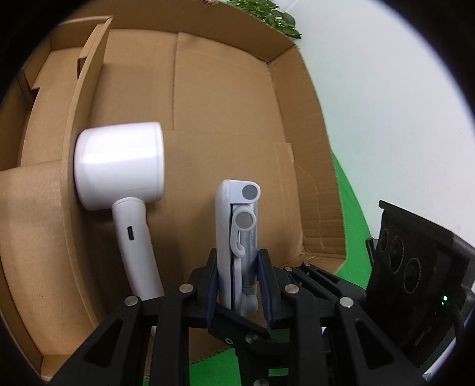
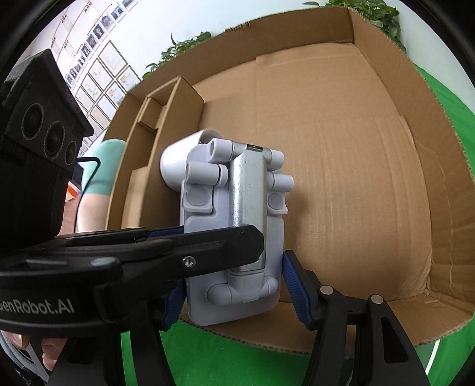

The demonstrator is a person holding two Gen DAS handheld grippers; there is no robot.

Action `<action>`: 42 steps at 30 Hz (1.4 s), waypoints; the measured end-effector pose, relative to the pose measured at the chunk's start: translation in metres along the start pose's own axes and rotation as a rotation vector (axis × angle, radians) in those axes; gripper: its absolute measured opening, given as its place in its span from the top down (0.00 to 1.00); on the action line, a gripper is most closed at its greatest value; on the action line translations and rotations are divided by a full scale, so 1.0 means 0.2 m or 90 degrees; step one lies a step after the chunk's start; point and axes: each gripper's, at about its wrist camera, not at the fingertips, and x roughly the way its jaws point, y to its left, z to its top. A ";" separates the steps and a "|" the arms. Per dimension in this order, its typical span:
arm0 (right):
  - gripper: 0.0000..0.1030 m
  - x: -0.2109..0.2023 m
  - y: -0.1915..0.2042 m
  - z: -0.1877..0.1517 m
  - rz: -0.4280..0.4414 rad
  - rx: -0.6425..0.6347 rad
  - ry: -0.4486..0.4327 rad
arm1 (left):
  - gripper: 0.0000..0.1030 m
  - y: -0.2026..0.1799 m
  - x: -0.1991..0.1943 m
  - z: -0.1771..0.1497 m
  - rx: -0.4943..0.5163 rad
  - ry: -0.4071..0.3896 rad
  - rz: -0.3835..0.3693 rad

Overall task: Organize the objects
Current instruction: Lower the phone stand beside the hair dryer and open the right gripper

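A folded white-and-grey stand (image 1: pixel 234 225) with a metal hinge bar (image 2: pixel 248 196) hangs over the open cardboard box (image 1: pixel 285 98). My left gripper (image 1: pixel 237 276) is shut on the stand's thin sides. My right gripper (image 2: pixel 231 285) is shut across its width, blue pads (image 2: pixel 292 282) against both edges. In the right wrist view one black finger (image 2: pixel 213 246) of the left gripper crosses the stand's front. A white handheld dryer (image 1: pixel 118 166) lies on the box floor against a cardboard divider (image 1: pixel 86 98). From the right wrist view the stand hides all but the dryer's head (image 2: pixel 175 160).
The box (image 2: pixel 386 148) sits on a green cloth (image 1: pixel 353 207). Narrow divided compartments (image 2: pixel 151 112) run along its left side. The bare box floor (image 2: pixel 341 193) extends right of the dryer. A person's teal sleeve (image 2: pixel 104 166) is beyond the box, and plants (image 1: pixel 267 12) stand behind it.
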 end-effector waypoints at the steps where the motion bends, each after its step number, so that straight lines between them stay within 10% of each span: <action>1: 0.44 0.01 0.01 0.00 -0.004 -0.003 0.004 | 0.78 0.01 0.01 0.00 -0.001 0.000 0.005; 20: 0.53 0.06 0.04 0.00 -0.007 -0.016 0.012 | 0.76 0.05 0.02 0.02 -0.011 0.008 0.049; 42: 0.44 0.01 0.04 0.02 -0.024 0.003 -0.002 | 0.76 0.19 -0.41 -0.14 -0.019 -0.088 0.095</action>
